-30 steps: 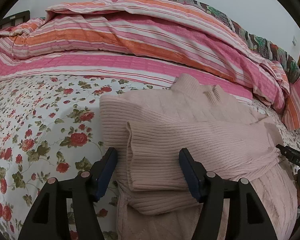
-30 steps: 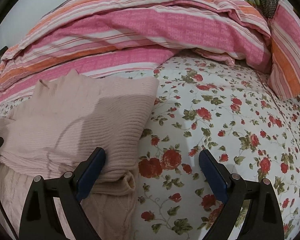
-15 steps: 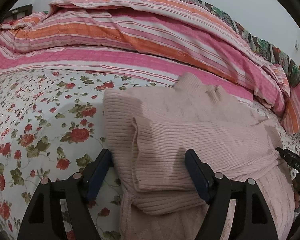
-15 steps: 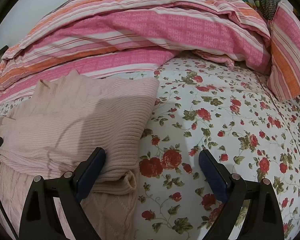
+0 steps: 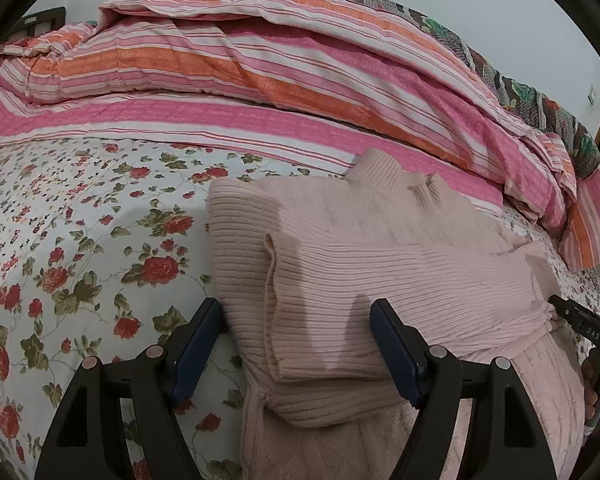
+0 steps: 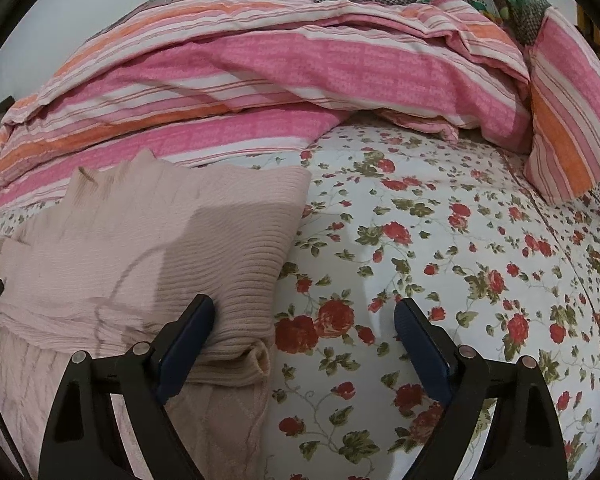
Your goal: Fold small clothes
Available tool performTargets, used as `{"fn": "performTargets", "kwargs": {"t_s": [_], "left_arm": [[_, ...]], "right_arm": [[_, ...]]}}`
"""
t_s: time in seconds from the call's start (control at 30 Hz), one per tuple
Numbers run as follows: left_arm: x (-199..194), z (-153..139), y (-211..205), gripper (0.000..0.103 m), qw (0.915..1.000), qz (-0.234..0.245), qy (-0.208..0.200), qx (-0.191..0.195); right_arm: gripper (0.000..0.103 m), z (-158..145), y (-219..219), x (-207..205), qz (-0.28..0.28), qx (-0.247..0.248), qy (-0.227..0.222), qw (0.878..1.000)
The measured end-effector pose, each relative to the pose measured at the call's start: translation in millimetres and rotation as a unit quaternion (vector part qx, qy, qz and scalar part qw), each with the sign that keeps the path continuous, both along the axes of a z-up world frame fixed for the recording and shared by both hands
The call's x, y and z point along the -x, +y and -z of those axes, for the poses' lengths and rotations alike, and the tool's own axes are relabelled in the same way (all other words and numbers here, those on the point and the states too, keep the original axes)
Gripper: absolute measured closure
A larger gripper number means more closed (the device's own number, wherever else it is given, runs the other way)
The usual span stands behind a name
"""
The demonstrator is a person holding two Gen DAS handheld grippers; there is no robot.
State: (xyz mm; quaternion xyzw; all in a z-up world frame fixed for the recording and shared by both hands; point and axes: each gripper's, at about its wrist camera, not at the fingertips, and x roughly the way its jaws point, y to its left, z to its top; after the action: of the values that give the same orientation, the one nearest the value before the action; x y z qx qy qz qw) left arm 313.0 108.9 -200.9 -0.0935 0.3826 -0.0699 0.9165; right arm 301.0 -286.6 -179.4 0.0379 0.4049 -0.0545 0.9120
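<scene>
Pink ribbed sweater (image 5: 380,264) lies folded on the floral sheet (image 5: 68,248), striped duvet (image 5: 260,80) at twelve o'clock. Left gripper (image 5: 296,332), its jaws just widened, straddles the folded sleeve unclamped. Right gripper (image 6: 304,332) gapes wide, gripping nothing, sweater edge at nine o'clock.

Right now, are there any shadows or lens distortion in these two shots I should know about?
Left wrist view: finger-shaped shadows fall across the pink sweater, and the fisheye curves the striped duvet. Right wrist view: a broad shadow with a thin cable-like line darkens the sweater, the floral sheet bulges, corners are black. Both sharp, no glare.
</scene>
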Motion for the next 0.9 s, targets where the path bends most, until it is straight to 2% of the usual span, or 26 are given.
{"fn": "performTargets", "kwargs": {"t_s": [0.13,0.23,0.4,0.53,0.73,0.83,0.9], "left_arm": [[1.2,-1.1,0.7,0.028,1.0,0.003,0.0,0.003],[2.2,-1.5,0.7,0.028,1.0,0.007,0.001,0.004],[7.5,-3.4,2.1,0.028,0.9997,0.019,-0.001,0.013],[14.8,-5.0,-1.4,0.028,0.9994,0.032,-0.01,0.007],[42.9,-13.7,-6.4,0.028,0.9967,0.051,-0.063,0.009],[59.4,-19.1,-4.2,0.03,0.9978,0.038,-0.042,0.034],[80.9,-28.2,-7.8,0.03,0.9972,0.054,-0.047,0.024]], "right_arm": [[0.013,-7.0,-5.2,4.7,0.004,-0.026,0.011,1.0],[0.019,-22.2,-7.3,21.7,0.013,-0.032,0.005,0.999],[0.02,-50.2,-6.4,70.9,0.015,-0.032,-0.024,0.999],[0.02,-64.1,0.0,109.5,0.016,-0.011,-0.039,0.999],[0.02,-62.4,12.3,164.2,-0.002,0.011,-0.04,0.999],[0.021,-57.8,13.2,186.4,-0.022,-0.004,-0.028,0.999],[0.023,-56.9,12.4,197.4,-0.023,-0.018,-0.03,0.999]]}}
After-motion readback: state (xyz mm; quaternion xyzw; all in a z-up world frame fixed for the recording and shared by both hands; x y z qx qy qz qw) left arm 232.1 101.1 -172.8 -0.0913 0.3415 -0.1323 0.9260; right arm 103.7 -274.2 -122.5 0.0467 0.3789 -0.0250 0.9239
